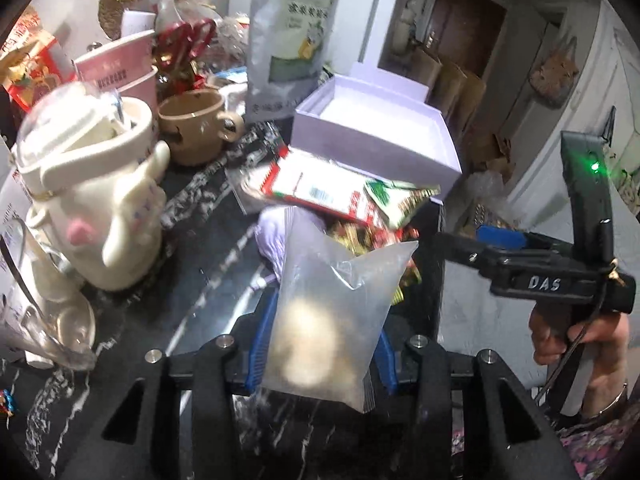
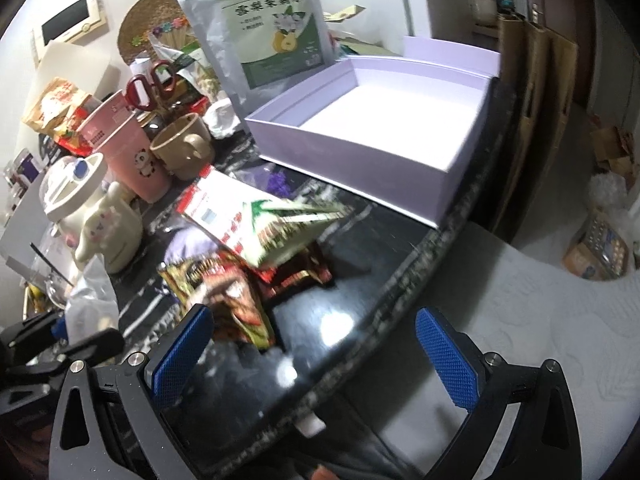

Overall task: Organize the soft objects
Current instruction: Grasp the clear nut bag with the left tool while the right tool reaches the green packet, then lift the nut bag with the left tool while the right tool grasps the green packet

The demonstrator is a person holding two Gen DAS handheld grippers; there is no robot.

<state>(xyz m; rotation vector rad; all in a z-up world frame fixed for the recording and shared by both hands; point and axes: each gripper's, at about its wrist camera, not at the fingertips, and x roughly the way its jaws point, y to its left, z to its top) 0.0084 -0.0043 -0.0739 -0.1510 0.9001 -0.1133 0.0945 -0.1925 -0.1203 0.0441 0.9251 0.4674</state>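
Note:
My left gripper (image 1: 320, 356) is shut on a translucent plastic bag (image 1: 332, 280) with pale round lumps inside, held off the dark marble table (image 1: 224, 248). Just beyond it lies a heap of snack packets: a red-and-white one (image 1: 320, 192), a green-and-white one (image 1: 396, 200) and a lilac soft bundle (image 1: 270, 236). Behind the heap stands an open lilac box (image 1: 372, 120) (image 2: 360, 120), with nothing in it. My right gripper (image 2: 314, 356) is open over the table's front edge. A red-and-yellow packet (image 2: 232, 300) lies by its left finger (image 2: 180, 352). The green-and-white packet (image 2: 288, 224) lies farther back.
A cream character jar (image 1: 100, 200), a brown mug (image 1: 192, 120), pink cups (image 2: 124, 148), red scissors (image 2: 152, 84) and a tall silver pouch (image 1: 292, 40) crowd the table's left and back. The table's curved edge (image 2: 432, 248) drops to pale floor on the right.

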